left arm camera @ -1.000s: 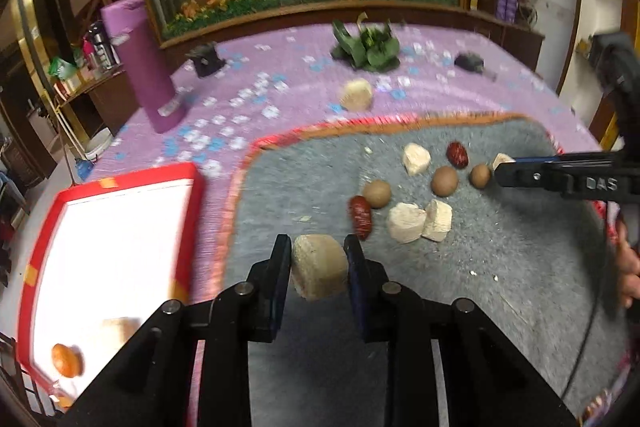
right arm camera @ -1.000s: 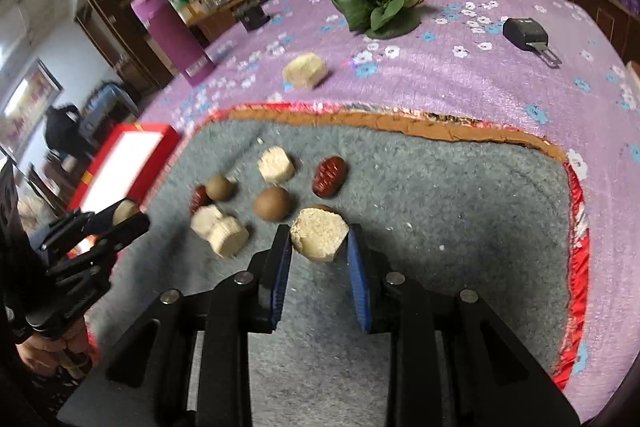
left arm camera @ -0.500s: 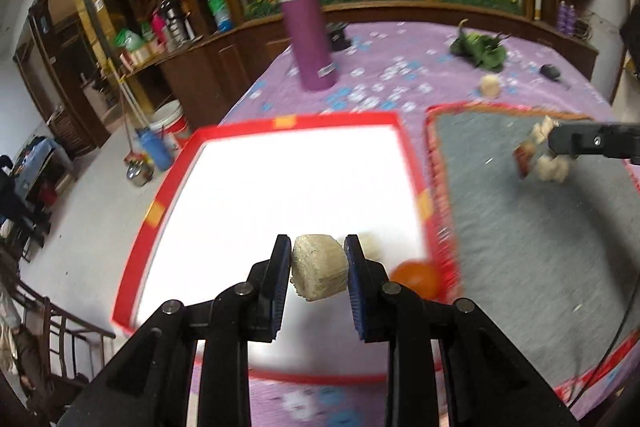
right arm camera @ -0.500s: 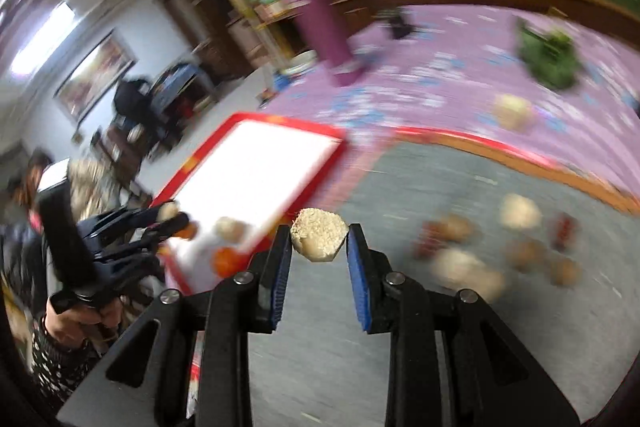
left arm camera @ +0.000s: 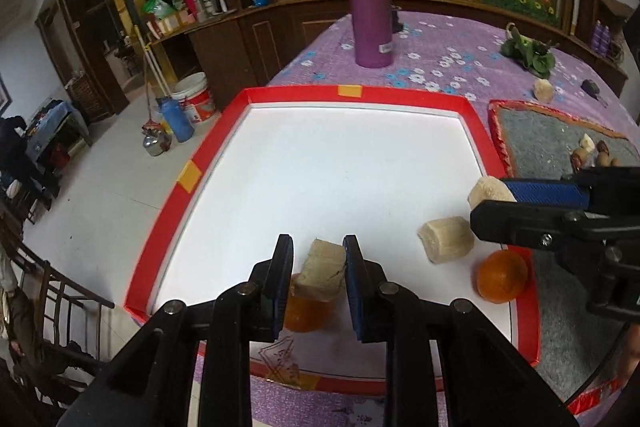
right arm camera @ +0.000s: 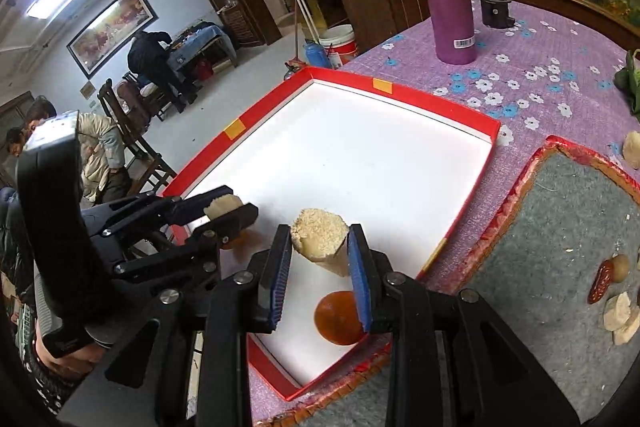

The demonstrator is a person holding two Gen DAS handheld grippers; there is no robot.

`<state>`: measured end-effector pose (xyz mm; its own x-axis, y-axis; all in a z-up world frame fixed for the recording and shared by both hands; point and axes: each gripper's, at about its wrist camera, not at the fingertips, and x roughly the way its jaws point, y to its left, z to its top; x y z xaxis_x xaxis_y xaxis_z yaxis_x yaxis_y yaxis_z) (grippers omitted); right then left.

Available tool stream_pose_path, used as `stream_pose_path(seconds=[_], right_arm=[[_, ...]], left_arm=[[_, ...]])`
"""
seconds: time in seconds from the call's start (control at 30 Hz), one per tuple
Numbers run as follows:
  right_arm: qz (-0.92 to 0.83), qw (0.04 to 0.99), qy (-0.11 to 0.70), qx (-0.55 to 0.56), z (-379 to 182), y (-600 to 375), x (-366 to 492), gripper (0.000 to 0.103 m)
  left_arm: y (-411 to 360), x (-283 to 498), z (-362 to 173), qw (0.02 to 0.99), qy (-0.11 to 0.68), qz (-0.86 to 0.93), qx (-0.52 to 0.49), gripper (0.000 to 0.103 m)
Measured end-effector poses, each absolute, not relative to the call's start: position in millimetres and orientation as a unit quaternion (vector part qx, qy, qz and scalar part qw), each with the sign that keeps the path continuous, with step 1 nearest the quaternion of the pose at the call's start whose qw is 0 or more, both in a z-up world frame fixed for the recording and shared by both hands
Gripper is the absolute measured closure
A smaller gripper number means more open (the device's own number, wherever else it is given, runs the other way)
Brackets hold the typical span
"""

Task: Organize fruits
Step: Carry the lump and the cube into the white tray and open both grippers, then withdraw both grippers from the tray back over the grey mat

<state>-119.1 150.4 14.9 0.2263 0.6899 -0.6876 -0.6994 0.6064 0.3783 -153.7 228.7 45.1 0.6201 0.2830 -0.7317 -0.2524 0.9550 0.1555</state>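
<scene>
tray: red rim, white floor, orange-yellow patches on the rim
surface: purple cloth, patterned with white and blue flowers
mat: grey, edged in red and orange
bottle: purple, white label
oranges: orange
cut chunks: pale beige
left claw: black, blue pads
right claw: black, blue pads
dates: dark red

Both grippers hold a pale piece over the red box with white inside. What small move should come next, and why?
Probably lower and open the left gripper. Its pale beige sugarcane-like chunk already hangs over the red-rimmed white tray, where a similar chunk and two oranges lie. The right gripper could then release its own chunk.
</scene>
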Motion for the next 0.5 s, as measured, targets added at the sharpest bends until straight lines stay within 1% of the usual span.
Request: stream_pose_path(seconds=[0.03,0.07,0.1,0.13,0.17,0.2,0.27,0.3,0.33,0.37,0.4,0.5], right_arm=[[0.442,0.786,0.432,-0.001,17.2,148.2,-120.2,0.063],[0.436,0.791,0.429,0.001,20.0,142.9,-120.6,0.056],[0.435,0.795,0.423,0.005,23.4,134.9,-120.5,0.048],[0.438,0.799,0.413,0.013,28.0,128.2,-123.6,0.047],[0.441,0.805,0.398,0.021,34.5,117.5,-124.8,0.047],[0.439,0.810,0.388,0.026,40.1,106.4,-127.3,0.047],[0.427,0.824,0.370,0.035,49.8,78.1,-128.4,0.047],[0.417,0.833,0.362,0.041,53.4,56.4,-127.6,0.047],[0.401,0.842,0.357,0.046,55.1,34.4,-126.0,0.045],[0.382,0.851,0.357,0.050,55.2,12.6,-124.5,0.042],[0.358,0.860,0.359,0.052,53.9,-12.6,-122.9,0.036],[0.265,0.894,0.360,0.039,43.6,-87.7,-121.7,0.034]], left_arm=[[229.0,-156.5,48.3,0.902,0.402,0.154,0.018,0.074],[229.0,-158.9,51.6,0.904,0.396,0.159,0.016,0.062],[227.5,-162.0,56.2,0.907,0.387,0.165,0.016,0.046],[224.7,-166.1,61.5,0.911,0.376,0.170,0.015,0.038],[219.4,-170.6,67.5,0.916,0.362,0.175,0.016,0.027],[213.3,-174.8,73.1,0.920,0.350,0.173,0.015,0.025],[194.6,-181.4,83.8,0.931,0.332,0.150,0.008,0.024],[183.9,-182.2,87.5,0.936,0.325,0.137,0.001,0.020],[170.5,-181.4,88.4,0.939,0.324,0.118,-0.007,0.018],[154.6,-177.6,87.4,0.940,0.329,0.093,-0.011,0.018],[143.2,-174.1,85.5,0.939,0.335,0.076,-0.011,0.018],[90.7,-147.1,64.5,0.927,0.375,0.024,-0.020,0.018]])
